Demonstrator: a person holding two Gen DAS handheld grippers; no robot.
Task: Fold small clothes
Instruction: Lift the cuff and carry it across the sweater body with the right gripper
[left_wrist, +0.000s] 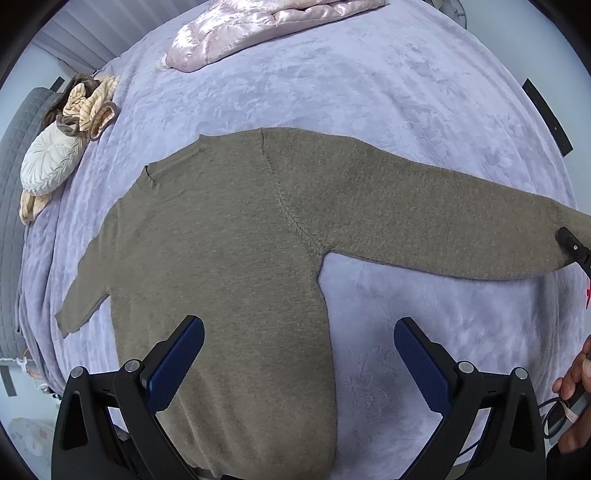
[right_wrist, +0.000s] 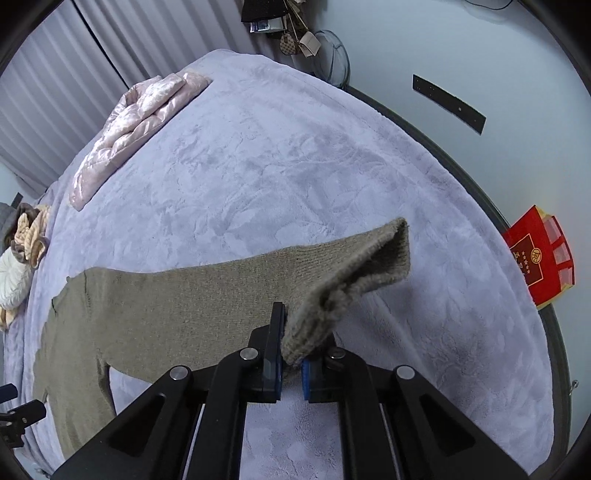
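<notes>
A lavender plush blanket (right_wrist: 295, 155) covers the bed; pale wall and pleated curtains behind. Wide bare blanket beyond the brown sweater (left_wrist: 229, 236), which lies flat mid-bed. Pink quilted jacket (right_wrist: 133, 122) at far edge, cushions w/ striped cloth (left_wrist: 66, 136) at the left, red bag (right_wrist: 539, 254) off the bed (nothing blocks). Right gripper (right_wrist: 291, 350) clenched on the cuff; left gripper (left_wrist: 299, 354) spread wide, empty, over the hem.

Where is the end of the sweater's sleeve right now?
In the right wrist view the cuff of the brown sweater is at centre right, pinched in the right claw and lifted off the lilac blanket, far from the pink quilt.
</notes>
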